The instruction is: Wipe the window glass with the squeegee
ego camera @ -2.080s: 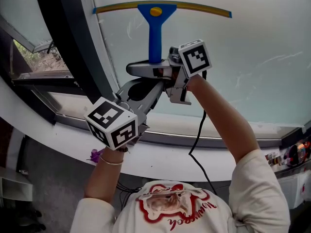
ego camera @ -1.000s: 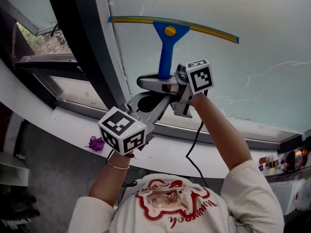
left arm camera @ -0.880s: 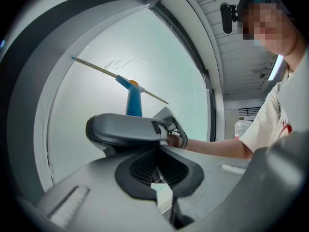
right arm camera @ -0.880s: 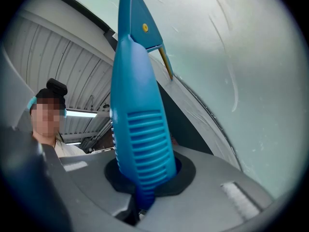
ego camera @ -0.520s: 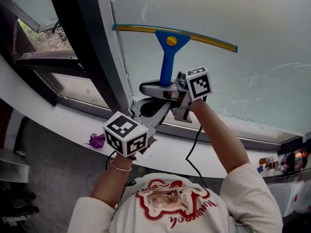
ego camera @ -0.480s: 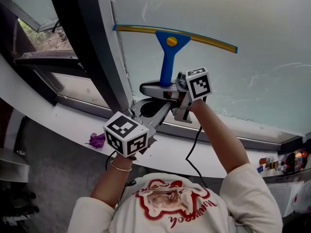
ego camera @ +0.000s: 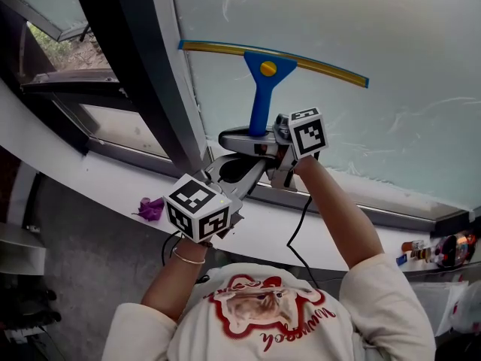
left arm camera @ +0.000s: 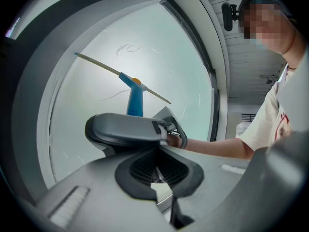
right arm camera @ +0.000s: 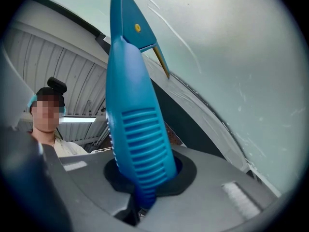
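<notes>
Head view: I look down on a large pane of window glass (ego camera: 391, 59) set in a dark window frame (ego camera: 128, 66), with a white sill (ego camera: 90, 179) as the surface below it; a small purple object (ego camera: 152, 207) lies on the sill. The squeegee (ego camera: 263, 89) stands upright against the glass, its yellow-edged blade across the pane just right of the frame, its blue handle pointing down. My right gripper (ego camera: 257, 137) is clenched on the bottom of that handle; my left gripper (ego camera: 228, 168) sits just below and to the left of it, angled up toward it.

Left gripper view: the left gripper (left arm camera: 157, 170) has its jaws brought together with nothing between them; the grey body of the right gripper (left arm camera: 126, 129) fills the space just ahead, and beyond it the squeegee (left arm camera: 135, 98) rises against the pale glass (left arm camera: 96, 81).

Right gripper view: the right gripper (right arm camera: 144, 190) grasps the squeegee (right arm camera: 137, 139) by its ribbed blue handle, the handle standing upright between the jaws; the blade end lies against the glass (right arm camera: 231, 57) at the top.
</notes>
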Action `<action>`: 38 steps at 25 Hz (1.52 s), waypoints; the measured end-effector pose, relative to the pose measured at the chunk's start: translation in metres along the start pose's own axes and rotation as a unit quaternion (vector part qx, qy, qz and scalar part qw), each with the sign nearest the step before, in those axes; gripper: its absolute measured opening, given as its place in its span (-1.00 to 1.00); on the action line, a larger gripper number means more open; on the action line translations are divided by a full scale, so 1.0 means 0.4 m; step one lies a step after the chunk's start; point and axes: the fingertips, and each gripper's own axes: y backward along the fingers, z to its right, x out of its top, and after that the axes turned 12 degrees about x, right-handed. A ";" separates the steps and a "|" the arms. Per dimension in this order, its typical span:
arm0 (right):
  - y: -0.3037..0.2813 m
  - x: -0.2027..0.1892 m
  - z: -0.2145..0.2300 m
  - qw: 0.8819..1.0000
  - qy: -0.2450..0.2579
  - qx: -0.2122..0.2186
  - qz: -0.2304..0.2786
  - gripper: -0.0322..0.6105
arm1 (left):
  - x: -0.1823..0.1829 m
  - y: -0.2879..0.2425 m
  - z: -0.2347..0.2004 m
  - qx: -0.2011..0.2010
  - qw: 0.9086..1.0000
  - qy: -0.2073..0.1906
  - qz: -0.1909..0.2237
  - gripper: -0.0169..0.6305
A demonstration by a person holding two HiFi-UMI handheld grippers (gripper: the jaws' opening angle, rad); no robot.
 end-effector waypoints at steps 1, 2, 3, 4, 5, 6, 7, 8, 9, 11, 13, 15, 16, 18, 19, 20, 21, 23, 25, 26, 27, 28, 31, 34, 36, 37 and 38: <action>0.001 -0.006 0.003 1.000 -0.002 0.001 0.001 -0.76 | -0.007 0.000 -0.001 0.001 1.000 0.003 -0.001 -0.95; 0.002 -0.012 0.007 1.000 -0.005 0.002 0.002 -0.76 | -0.014 -0.001 -0.003 0.001 1.000 0.005 -0.002 -0.95; 0.004 -0.019 0.012 1.000 -0.008 0.003 0.003 -0.76 | -0.022 -0.001 -0.004 0.002 1.000 0.007 -0.004 -0.95; 0.006 -0.027 0.017 1.000 -0.011 0.003 0.004 -0.76 | -0.031 -0.001 -0.005 0.003 1.000 0.009 -0.007 -0.95; 0.008 -0.035 0.021 1.000 -0.015 0.003 0.005 -0.76 | -0.039 -0.001 -0.006 0.003 1.000 0.011 -0.011 -0.95; 0.011 -0.043 0.026 1.000 -0.018 0.003 0.006 -0.75 | -0.049 -0.001 -0.006 0.003 1.000 0.013 -0.014 -0.95; 0.013 -0.051 0.031 1.000 -0.021 0.002 0.007 -0.75 | -0.058 -0.002 -0.007 0.004 1.000 0.014 -0.017 -0.95; 0.016 -0.060 0.036 1.000 -0.025 0.002 0.008 -0.75 | -0.067 -0.002 -0.007 0.005 1.000 0.016 -0.020 -0.95; 0.018 -0.068 0.040 1.000 -0.028 0.001 0.009 -0.75 | -0.076 -0.002 -0.008 0.005 1.000 0.018 -0.022 -0.95; 0.021 -0.085 0.048 0.999 -0.036 0.000 0.010 -0.75 | -0.094 -0.002 -0.008 0.007 0.999 0.023 -0.027 -0.95; 0.025 -0.100 0.057 0.999 -0.043 -0.001 0.011 -0.75 | -0.110 -0.003 -0.010 0.008 0.999 0.027 -0.032 -0.95; 0.028 -0.114 0.066 0.999 -0.048 -0.001 0.012 -0.74 | -0.126 -0.003 -0.013 0.009 0.999 0.030 -0.037 -0.95; 0.030 -0.121 0.071 0.999 -0.051 -0.002 0.012 -0.74 | -0.134 -0.003 -0.014 0.009 0.999 0.031 -0.040 -0.95; 0.034 -0.134 0.079 0.998 -0.055 -0.003 0.012 -0.74 | -0.149 -0.006 -0.015 0.010 0.998 0.033 -0.044 -0.95; 0.037 -0.139 0.084 0.998 -0.057 -0.004 0.012 -0.74 | -0.155 -0.007 -0.017 0.010 0.998 0.035 -0.046 -0.95; 0.039 -0.145 0.088 0.998 -0.059 -0.004 0.013 -0.73 | -0.161 -0.008 -0.018 0.011 0.998 0.036 -0.048 -0.95; 0.040 -0.150 0.092 0.998 -0.061 -0.004 0.013 -0.73 | -0.167 -0.009 -0.020 0.011 0.998 0.037 -0.049 -0.95; 0.041 -0.159 0.100 0.998 -0.065 -0.003 0.014 -0.73 | -0.178 -0.010 -0.023 0.012 0.998 0.040 -0.051 -0.95; 0.043 -0.168 0.107 0.997 -0.069 0.000 0.016 -0.73 | -0.188 -0.010 -0.026 0.013 0.998 0.044 -0.054 -0.95; 0.043 -0.172 0.111 0.997 -0.071 0.001 0.017 -0.73 | -0.194 -0.010 -0.028 0.014 0.997 0.045 -0.056 -0.95; 0.043 -0.177 0.114 0.997 -0.073 0.002 0.019 -0.72 | -0.200 -0.010 -0.030 0.015 0.997 0.047 -0.058 -0.95; 0.043 -0.182 0.118 0.997 -0.076 0.003 0.020 -0.72 | -0.206 -0.009 -0.032 0.016 0.997 0.048 -0.060 -0.95; 0.046 -0.203 0.129 0.996 -0.085 0.003 0.024 -0.72 | -0.228 -0.006 -0.034 0.018 0.996 0.056 -0.067 -0.95; 0.051 -0.225 0.143 0.995 -0.095 0.003 0.024 -0.71 | -0.251 -0.008 -0.038 0.021 0.995 0.064 -0.075 -0.95; 0.055 -0.239 0.153 0.994 -0.102 0.003 0.024 -0.71 | -0.267 -0.011 -0.041 0.023 0.994 0.070 -0.079 -0.95; 0.058 -0.245 0.158 0.994 -0.106 0.003 0.025 -0.71 | -0.274 -0.011 -0.042 0.023 0.994 0.072 -0.081 -0.95; 0.060 -0.252 0.162 0.994 -0.110 0.002 0.026 -0.71 | -0.280 -0.012 -0.043 0.023 0.993 0.075 -0.083 -0.95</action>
